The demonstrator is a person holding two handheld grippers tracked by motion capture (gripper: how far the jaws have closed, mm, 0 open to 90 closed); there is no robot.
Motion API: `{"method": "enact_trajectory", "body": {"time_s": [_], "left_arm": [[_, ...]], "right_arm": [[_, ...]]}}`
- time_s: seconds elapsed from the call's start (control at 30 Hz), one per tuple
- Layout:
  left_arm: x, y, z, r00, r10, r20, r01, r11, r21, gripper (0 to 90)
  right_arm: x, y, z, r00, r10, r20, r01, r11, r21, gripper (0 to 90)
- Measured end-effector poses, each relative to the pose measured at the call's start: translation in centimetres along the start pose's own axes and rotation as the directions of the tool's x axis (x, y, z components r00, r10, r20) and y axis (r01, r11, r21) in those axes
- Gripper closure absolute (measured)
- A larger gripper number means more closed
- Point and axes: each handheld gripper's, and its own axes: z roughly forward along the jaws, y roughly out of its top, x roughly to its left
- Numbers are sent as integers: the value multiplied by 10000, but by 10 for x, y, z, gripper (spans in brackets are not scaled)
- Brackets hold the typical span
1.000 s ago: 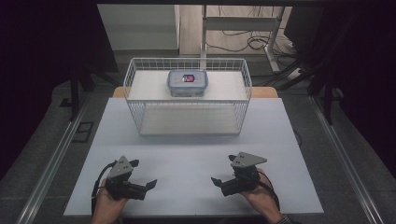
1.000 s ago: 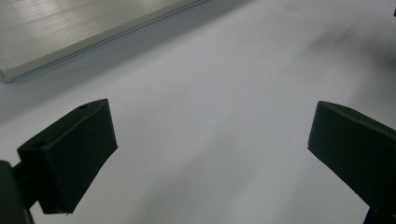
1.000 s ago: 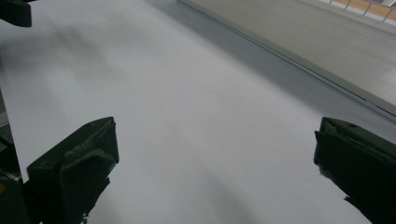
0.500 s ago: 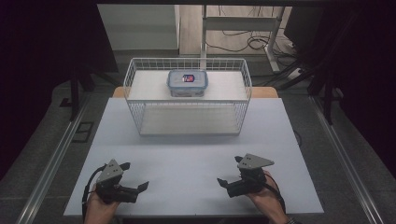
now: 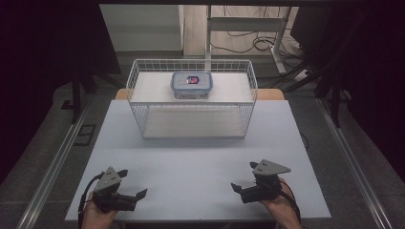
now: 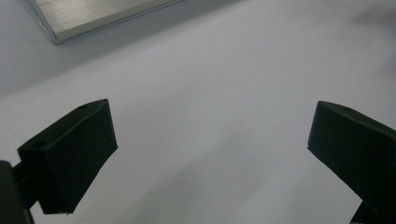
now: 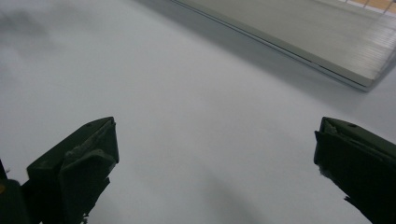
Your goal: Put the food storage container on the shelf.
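A white wire basket [image 5: 143, 102] stands at the far middle of the white table [image 5: 200, 157]. Inside it, toward the back, sits a clear plastic box with a blue-grey lid [image 5: 191, 84]. My left gripper [image 5: 133, 183] is low at the near left corner, open, with nothing between its jaws. My right gripper [image 5: 244, 176] is at the near right, also open and holding nothing. In the left gripper view the left gripper [image 6: 210, 140] spreads wide over bare table. The right gripper view shows the right gripper [image 7: 215, 158] spread the same way.
A brushed metal rail [image 6: 93, 14] crosses the top of the left gripper view, and a brushed metal rail [image 7: 303, 37] crosses the top of the right gripper view. Metal floor rails [image 5: 52, 162] run along both sides of the table. Cables lie on the floor behind the basket.
Both grippers have drawn back toward the near edge of the table, the left one also drifting left. Both stay open. The basket and box have not moved.
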Motion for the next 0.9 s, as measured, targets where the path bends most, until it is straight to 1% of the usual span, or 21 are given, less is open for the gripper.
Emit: {"method": "enact_trajectory", "body": {"time_s": [0.17,0.4,0.43,0.5,0.67,0.77,0.8,0.9], "left_arm": [[1,-4,-3,9999,-10,-119,10,10000,65,7],[4,-12,-7,9995,-104,-305,110,9997,207,6],[4,-13,-7,9995,-95,-310,103,9996,267,5],[4,-15,-6,9994,-60,-331,73,9992,401,5],[3,-18,-4,9992,82,-397,-55,9976,694,5],[4,-18,-3,9992,80,-393,-49,9969,780,4],[4,-20,-1,9992,38,-388,-3,9958,913,3],[6,-22,2,9990,-38,-455,93,9924,1225,1]], "right_arm": [[-3,-5,-6,9999,110,129,-110,9999,31,0],[-9,-16,-15,9986,381,362,-385,9992,126,0],[-10,-18,-16,9982,422,437,-431,9989,204,0],[-11,-21,-17,9978,470,466,-479,9987,193,0],[-13,-28,-21,9963,628,581,-650,9972,367,0],[-14,-31,-22,9958,687,607,-715,9964,454,0],[-14,-35,-23,9951,740,652,-778,9953,577,0],[-14,-40,-23,9942,818,699,-868,9937,715,0]]}}
